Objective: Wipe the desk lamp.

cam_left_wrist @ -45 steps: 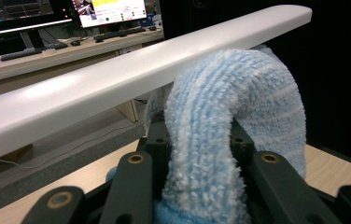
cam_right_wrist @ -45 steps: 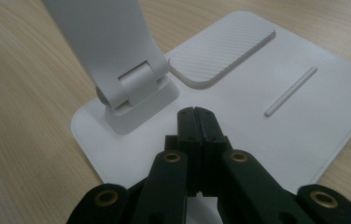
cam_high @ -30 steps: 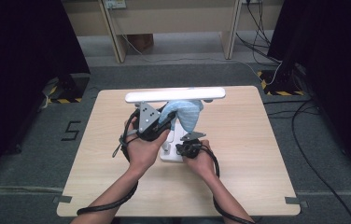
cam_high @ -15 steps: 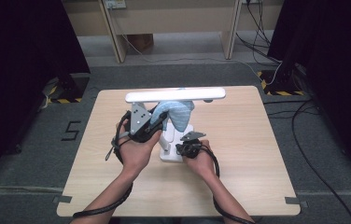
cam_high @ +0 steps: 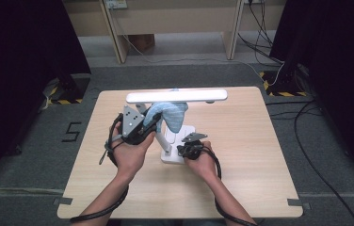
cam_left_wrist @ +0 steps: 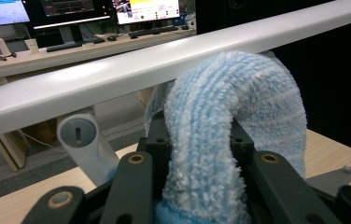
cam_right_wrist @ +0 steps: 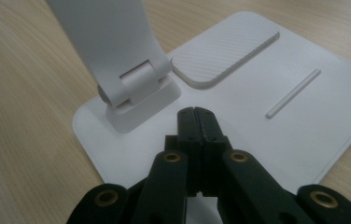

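A white desk lamp stands mid-table, its long bar head (cam_high: pixel 175 96) above its flat base (cam_high: pixel 171 158). My left gripper (cam_high: pixel 152 121) is shut on a fluffy light-blue cloth (cam_high: pixel 171 113), which it holds up against the underside of the bar. In the left gripper view the cloth (cam_left_wrist: pixel 211 140) bulges between the jaws, just under the bar (cam_left_wrist: pixel 117 79). My right gripper (cam_high: pixel 183 149) is shut with nothing in it. Its tips (cam_right_wrist: pixel 195 114) sit over the base plate (cam_right_wrist: pixel 281 121), right beside the arm's hinge (cam_right_wrist: pixel 136 84).
The base carries a ribbed rectangular pad (cam_right_wrist: pixel 225 53) and a thin raised strip (cam_right_wrist: pixel 292 93). Bare wooden tabletop (cam_high: pixel 260 141) lies on both sides of the lamp. Cables trail from both grippers toward the near edge. Desks with monitors (cam_left_wrist: pixel 71 9) stand beyond the table.
My left gripper has slid to the left along the lamp's bar, taking the blue cloth with it. The right gripper has stayed on the base.
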A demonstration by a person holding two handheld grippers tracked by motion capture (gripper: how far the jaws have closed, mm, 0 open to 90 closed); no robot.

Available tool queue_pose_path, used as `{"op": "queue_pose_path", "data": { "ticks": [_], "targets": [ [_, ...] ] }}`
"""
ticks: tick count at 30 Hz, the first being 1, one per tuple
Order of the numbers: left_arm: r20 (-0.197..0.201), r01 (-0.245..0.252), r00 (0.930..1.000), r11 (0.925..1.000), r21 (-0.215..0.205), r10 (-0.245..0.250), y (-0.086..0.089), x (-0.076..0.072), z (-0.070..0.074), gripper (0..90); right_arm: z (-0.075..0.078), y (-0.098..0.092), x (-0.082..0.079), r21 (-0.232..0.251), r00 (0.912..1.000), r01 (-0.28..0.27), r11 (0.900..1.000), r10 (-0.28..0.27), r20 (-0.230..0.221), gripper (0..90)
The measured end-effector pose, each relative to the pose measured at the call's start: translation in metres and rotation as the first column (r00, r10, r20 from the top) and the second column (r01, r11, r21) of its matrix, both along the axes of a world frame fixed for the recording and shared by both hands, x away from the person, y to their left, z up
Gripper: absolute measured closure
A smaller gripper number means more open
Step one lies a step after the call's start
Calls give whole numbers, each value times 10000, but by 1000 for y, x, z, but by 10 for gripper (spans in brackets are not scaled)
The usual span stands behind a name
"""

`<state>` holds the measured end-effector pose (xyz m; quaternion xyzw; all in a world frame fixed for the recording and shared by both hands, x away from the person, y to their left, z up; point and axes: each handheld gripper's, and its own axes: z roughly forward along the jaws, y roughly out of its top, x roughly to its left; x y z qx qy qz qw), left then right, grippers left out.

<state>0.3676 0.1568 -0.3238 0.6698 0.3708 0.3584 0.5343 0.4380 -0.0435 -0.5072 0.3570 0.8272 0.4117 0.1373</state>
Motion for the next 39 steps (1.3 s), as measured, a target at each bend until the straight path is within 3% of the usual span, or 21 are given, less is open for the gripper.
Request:
{"op": "queue_pose_path", "data": {
  "ticks": [21,32,39],
  "targets": [
    [-42,-226,9997,9997,-43,225,16,-5,-1,697,0,1,-1,-35,10000,-44,10000,44,-10,900],
    [-84,-286,9996,9994,-191,284,24,-11,0,695,0,1,-1,-24,10000,-56,10000,56,9,900],
    [-202,-428,9989,9978,-501,419,28,-13,-2,694,0,1,0,-26,10000,-79,10000,79,9,900]
  ]
}}
